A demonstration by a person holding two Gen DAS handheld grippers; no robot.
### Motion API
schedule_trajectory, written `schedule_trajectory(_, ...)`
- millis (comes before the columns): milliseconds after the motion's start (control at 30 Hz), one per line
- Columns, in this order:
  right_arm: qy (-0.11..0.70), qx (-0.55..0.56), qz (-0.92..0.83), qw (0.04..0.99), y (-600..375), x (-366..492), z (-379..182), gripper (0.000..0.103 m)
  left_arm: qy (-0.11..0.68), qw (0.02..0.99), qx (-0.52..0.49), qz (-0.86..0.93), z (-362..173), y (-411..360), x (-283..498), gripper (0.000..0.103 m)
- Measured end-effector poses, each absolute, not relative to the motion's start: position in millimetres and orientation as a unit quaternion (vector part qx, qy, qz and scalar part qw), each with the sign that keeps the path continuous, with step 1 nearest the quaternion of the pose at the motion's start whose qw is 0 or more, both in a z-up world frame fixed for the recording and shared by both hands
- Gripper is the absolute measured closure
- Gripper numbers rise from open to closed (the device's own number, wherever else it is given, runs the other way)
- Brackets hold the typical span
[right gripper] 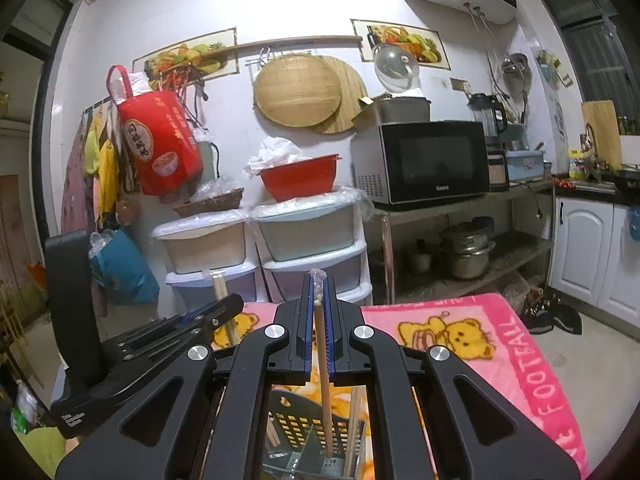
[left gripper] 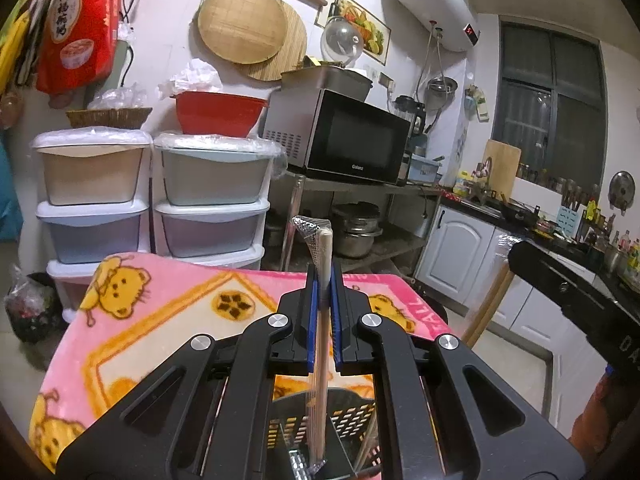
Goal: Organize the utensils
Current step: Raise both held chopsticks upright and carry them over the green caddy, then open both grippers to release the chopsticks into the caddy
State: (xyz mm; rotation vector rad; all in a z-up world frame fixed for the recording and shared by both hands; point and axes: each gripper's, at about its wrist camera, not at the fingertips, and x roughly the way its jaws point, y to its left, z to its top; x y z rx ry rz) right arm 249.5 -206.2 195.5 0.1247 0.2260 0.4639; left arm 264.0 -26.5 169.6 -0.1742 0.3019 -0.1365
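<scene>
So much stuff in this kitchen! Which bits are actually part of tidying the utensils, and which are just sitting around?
In the job:
left gripper, shut on wrapped chopsticks
right gripper, shut on another wrapped pair
black slotted utensil holder

Just lying about:
microwave
red basin
drawer stacks
pink blanket

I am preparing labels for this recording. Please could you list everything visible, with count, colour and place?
wrapped chopsticks: two packs, pale wood in clear plastic, one upright in each gripper
utensil basket: one, dark, perforated, on the blanket under both grippers
blanket: one, pink with yellow bears, covering the table
microwave: one, black and silver, on the metal shelf
storage drawers: two stacks, pastel, by the wall
red bowl: one, atop the drawers
left gripper: one, black with blue fingers, shut on chopsticks
right gripper: one, same colours, shut on chopsticks
</scene>
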Motion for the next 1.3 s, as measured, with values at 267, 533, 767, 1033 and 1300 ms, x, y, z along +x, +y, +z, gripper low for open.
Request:
schedule_trajectory(267, 0.128, 0.073, 0.231, 0.962, -205.9, 255.7, 177.5, 0.098, 0.162, 0.98, -0.083, -0.076, 155.4, -28.3, 269.3, 0.1)
schedule_trajectory(533, 0.141, 0.074, 0.231, 0.96, -203.8, 256.2, 165.4, 0.097, 0.176, 0.978, -0.079, -0.082, 146.2, -27.5, 269.5, 0.1)
schedule_trajectory(767, 0.155, 0.082, 0.23, 0.957, -205.8, 255.2, 156.8, 0.086, 0.188, 0.975, -0.081, -0.086, 141.4, -23.4, 267.0, 0.097)
schedule_trajectory(1033, 0.164, 0.084, 0.226, 0.957, -210.7, 249.0, 152.2, 0.077, 0.195, 0.973, -0.079, -0.091, 136.9, -21.0, 260.6, 0.091)
schedule_trajectory(1300, 0.177, 0.079, 0.217, 0.957, -216.8, 240.3, 148.2, 0.074, 0.197, 0.973, -0.08, -0.092, 137.2, -19.3, 256.7, 0.08)
